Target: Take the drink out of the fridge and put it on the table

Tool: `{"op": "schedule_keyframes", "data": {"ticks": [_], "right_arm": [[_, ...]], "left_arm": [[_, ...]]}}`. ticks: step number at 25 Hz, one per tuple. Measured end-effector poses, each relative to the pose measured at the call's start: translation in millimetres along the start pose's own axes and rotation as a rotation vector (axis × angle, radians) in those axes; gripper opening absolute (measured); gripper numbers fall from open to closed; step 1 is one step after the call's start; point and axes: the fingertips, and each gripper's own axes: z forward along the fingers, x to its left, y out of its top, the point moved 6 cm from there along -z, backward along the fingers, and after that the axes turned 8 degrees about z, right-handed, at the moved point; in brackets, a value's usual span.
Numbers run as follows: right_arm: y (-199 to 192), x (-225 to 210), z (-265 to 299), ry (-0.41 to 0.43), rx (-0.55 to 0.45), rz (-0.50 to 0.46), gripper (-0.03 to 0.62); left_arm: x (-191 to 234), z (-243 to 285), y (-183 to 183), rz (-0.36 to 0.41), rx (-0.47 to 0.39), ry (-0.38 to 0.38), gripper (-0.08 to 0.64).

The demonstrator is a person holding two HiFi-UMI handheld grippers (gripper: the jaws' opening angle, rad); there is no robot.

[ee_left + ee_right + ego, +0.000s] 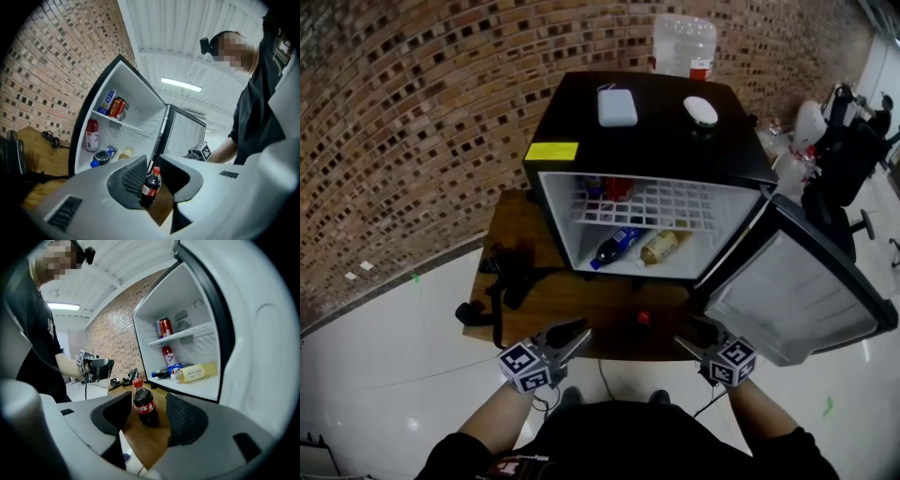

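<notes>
Left tongs [579, 337] and right tongs [686, 334] hover released at the near edge of the desk [517, 246], gripping nothing. Between them, touching neither, the cola bottle [643, 320] stands upright on the desk. Beyond it sits the mini fridge [647, 141], door open.

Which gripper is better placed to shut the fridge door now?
Probably the right gripper: the fridge door hangs open on the right, its near corner close to that gripper. The left gripper is on the far side of the cola bottle.
</notes>
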Motion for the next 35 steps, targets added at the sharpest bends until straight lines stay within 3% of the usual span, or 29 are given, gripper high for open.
{"op": "schedule_keyframes", "data": {"ticks": [3, 5, 9, 12, 19, 35], "right_arm": [[23.9, 17.3, -32.1, 0.007, -0.057, 0.052, 0.091], [31.5, 33.0, -45.3, 0.033, -0.072, 0.044, 0.002], [39.8, 57.7, -51.5, 0.084, -0.113, 0.017, 0.002], [46.4, 73.0, -54.6, 0.097, -0.137, 0.050, 0.002], [58.0, 59.0, -54.1, 0.083, -0.171, 0.085, 0.002], [59.2, 59.0, -48.8, 0.072, -0.145, 0.043, 0.002]], "left_arm": [[-10.3, -16.8, 23.0, -0.003, 0.003, 0.035, 0.012], [-18.5, -28.5, 31.5, -0.007, 0.014, 0.065, 0.000], [-22.0, -48.9, 41.6, -0.035, 0.004, 0.136, 0.000], [-28.5, -60.3, 44.5, -0.015, 0.029, 0.161, 0.000], [-40.9, -55.6, 42.4, 0.013, 0.037, 0.145, 0.000], [-41.0, -54.3, 40.4, 0.020, 0.043, 0.128, 0.000]]}}
